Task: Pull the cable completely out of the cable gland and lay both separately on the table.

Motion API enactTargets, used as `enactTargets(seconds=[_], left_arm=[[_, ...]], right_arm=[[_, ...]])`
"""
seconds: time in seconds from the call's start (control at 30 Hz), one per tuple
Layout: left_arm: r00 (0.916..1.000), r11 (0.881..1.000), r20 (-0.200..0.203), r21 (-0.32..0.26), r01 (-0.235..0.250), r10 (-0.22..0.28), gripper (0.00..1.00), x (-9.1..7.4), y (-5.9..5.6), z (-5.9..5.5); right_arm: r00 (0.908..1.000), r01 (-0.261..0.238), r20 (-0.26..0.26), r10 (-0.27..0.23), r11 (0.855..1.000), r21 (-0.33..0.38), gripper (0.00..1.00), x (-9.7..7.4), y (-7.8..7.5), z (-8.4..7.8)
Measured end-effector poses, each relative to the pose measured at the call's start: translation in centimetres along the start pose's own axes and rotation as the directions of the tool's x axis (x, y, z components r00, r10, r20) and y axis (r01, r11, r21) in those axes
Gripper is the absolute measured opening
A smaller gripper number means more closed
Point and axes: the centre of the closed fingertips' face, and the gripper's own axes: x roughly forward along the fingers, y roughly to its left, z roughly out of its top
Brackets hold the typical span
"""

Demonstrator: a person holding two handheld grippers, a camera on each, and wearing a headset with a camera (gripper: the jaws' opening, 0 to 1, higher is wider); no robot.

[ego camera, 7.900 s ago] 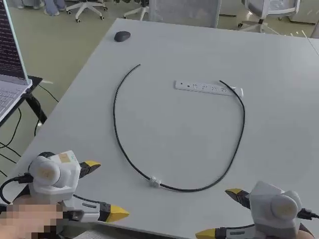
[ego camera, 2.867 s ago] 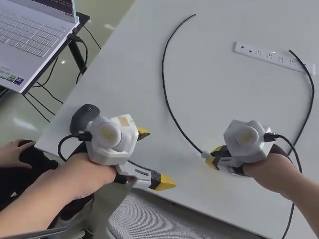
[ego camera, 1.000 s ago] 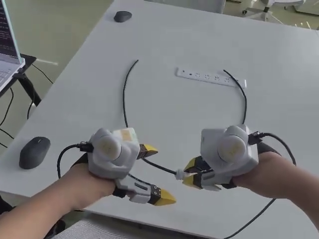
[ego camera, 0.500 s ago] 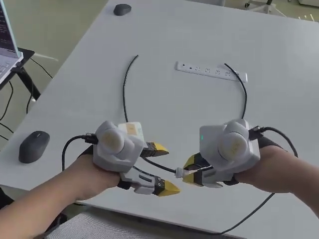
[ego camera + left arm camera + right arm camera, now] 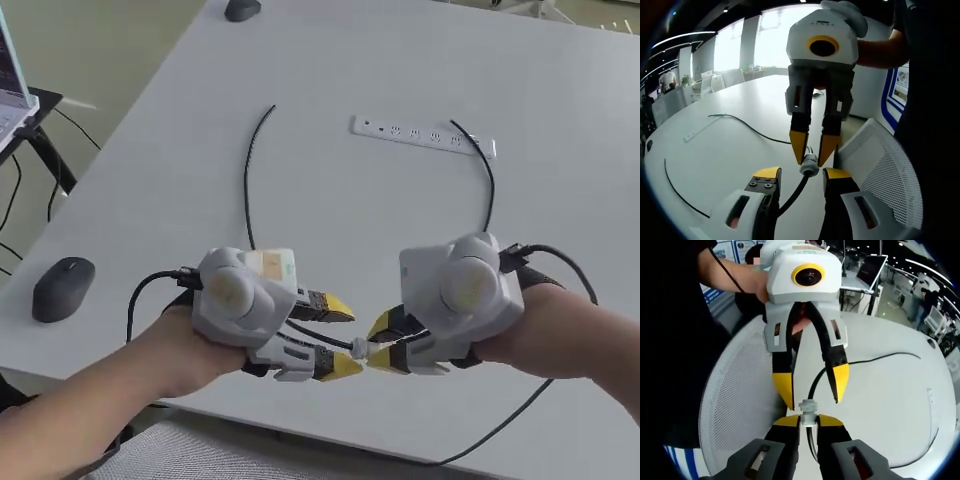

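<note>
My right claw [image 5: 808, 424] is closed on the white cable gland [image 5: 808, 410], pinching its body between the yellow tips near the front edge of the table [image 5: 330, 220]. As far as I can judge, the gland is lifted clear of the surface. It is held this way so that the fitting has a fixed anchor and cannot slide along with the wire. My left claw [image 5: 801, 177] faces the right one tip to tip, its jaws apart and straddling the black cable [image 5: 246, 190] just beside the gland; nothing is gripped there yet. The placement makes sense to me: a grip taken close to the fitting should keep the limp wire from buckling and let the pull run straight along the gland's bore. One length of cable leaves the gland through my open left jaws and curves away over the left of the table. Another length lies on the right of the table, its end resting across the right end of the power strip [image 5: 420, 136]. The cable is threaded through the gland, so the task is at its start — the next move, in my judgement, calls for closing the left jaws on the wire and drawing the claws apart. A long tail has to pass through, so several re-grips seem likely.
</note>
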Motion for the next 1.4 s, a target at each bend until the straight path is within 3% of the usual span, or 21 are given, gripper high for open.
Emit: enactTargets(seconds=[0.17,0.43,0.77,1.0,1.07,1.17,1.4], left_arm=[[1.0000,1.000,0.004,0.028,0.007,-0.008,0.30,0.1,-0.2,0.2],[0.9990,0.997,0.004,0.070,0.044,-0.045,0.17,0.4,-1.2,0.2],[0.9994,0.994,-0.003,0.103,0.036,-0.036,0.16,0.7,-1.0,0.1],[0.9995,0.994,-0.008,0.103,0.032,-0.031,0.16,0.7,-0.9,0.0],[0.9996,0.998,0.000,0.055,0.027,-0.027,0.16,0.7,-0.8,0.1],[0.9997,0.999,0.010,0.048,0.022,-0.023,0.15,0.6,-0.7,0.1],[0.9989,0.999,0.034,0.007,0.033,-0.033,0.15,0.0,-0.5,0.7]], right_arm=[[0.9999,-0.017,0.005,0.017,1.000,0.003,0.06,0.0,0.1,0.0],[0.9993,-0.035,0.010,0.035,0.999,0.012,0.06,0.0,0.1,-0.1],[0.9991,-0.042,0.012,0.042,0.999,0.020,0.07,0.2,0.1,-0.3],[0.9990,-0.039,0.021,0.039,0.999,0.017,0.08,0.2,0.1,-0.3],[0.9990,-0.037,0.025,0.037,0.999,0.009,0.08,0.2,0.1,-0.3],[0.9987,-0.033,0.039,0.032,0.999,0.003,0.08,0.2,0.0,-0.2],[0.9934,-0.037,0.111,0.030,0.998,0.058,0.09,-0.4,-0.2,0.3]])
